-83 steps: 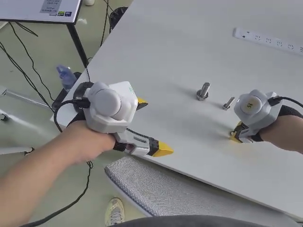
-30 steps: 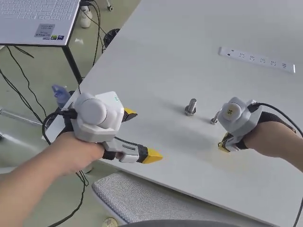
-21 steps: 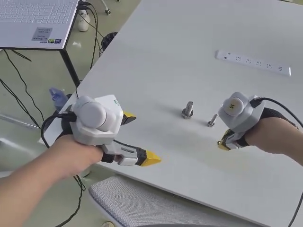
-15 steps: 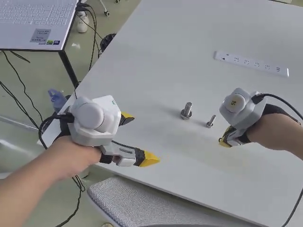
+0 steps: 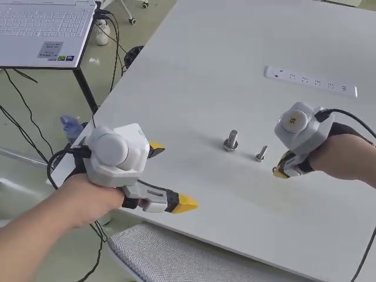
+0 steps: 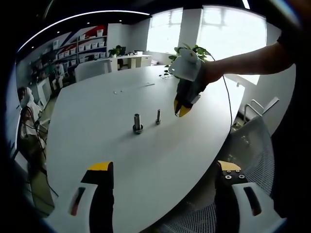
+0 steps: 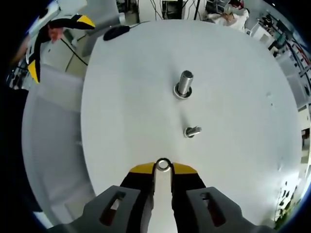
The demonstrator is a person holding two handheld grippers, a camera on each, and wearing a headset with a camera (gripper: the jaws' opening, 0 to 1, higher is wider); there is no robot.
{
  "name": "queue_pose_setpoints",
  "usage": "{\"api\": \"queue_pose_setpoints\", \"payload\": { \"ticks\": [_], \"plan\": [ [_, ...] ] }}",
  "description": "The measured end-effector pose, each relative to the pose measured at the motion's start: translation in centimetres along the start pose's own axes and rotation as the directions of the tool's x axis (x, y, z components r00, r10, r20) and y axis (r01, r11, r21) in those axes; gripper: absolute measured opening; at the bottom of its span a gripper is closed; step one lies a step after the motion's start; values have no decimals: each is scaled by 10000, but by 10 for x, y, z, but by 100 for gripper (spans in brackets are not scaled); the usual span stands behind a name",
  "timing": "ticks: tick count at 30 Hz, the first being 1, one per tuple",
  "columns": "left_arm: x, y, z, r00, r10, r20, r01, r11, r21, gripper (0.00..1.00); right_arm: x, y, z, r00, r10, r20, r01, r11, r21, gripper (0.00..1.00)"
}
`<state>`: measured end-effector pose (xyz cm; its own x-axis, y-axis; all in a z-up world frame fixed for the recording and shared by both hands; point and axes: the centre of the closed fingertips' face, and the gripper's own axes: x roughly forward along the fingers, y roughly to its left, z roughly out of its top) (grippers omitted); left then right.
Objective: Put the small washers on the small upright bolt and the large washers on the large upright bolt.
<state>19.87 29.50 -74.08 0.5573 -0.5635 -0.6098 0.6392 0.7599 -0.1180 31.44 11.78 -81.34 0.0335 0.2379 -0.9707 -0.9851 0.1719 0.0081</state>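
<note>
- While the right claw [image 7: 164, 168] is pinched almost closed on a washer [image 7: 164, 164], a small metal ring caught between its 2 yellow tips, the left claw [image 5: 170, 175] is spread wide and has hold of nothing.
- On the white surface [image 5: 194, 70] the large bolt [image 5: 231, 141] stands upright with a wider ring at its foot; whether that ring is a washer or the bolt's own head I cannot tell.
- Just beside the large bolt, on its right in the head view, the small bolt [image 5: 261, 154] stands upright, and the 2 do not touch.
- Near the large bolt, on the far side of the small bolt from it, the right claw has its tips angled down at the surface. In the right gripper view, the washer, small bolt and large bolt lie roughly in 1 line, and the washer is on neither bolt.
- Well apart from the large bolt, to its left in the head view, the left claw sits at the near edge of the surface with its 2 jaws pointing toward the bolts.
- Well beyond the large bolt, toward the far side of the surface, lies a white power strip [image 5: 310, 81].
- Off the near edge, on the person's side of the large bolt, is a grey chair [image 5: 176, 258]; a laptop [image 5: 41, 29] rests on a separate stand far to the bolt's left.
</note>
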Motion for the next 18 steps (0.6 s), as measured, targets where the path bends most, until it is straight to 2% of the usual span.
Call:
{"api": "queue_pose_setpoints", "payload": {
  "ticks": [12, 18],
  "plan": [
    [2, -2, -8, 9999, -40, -133, 39, 10000, -37, 87, -4, -24, 19, 9990, -262, 364, 257, 9995, 165, 12],
    [2, -2, -9, 9999, -54, -162, 53, 10000, -39, 86, -4, -32, 28, 9982, -436, 405, 436, 9990, -4, 12]
  ]
}}
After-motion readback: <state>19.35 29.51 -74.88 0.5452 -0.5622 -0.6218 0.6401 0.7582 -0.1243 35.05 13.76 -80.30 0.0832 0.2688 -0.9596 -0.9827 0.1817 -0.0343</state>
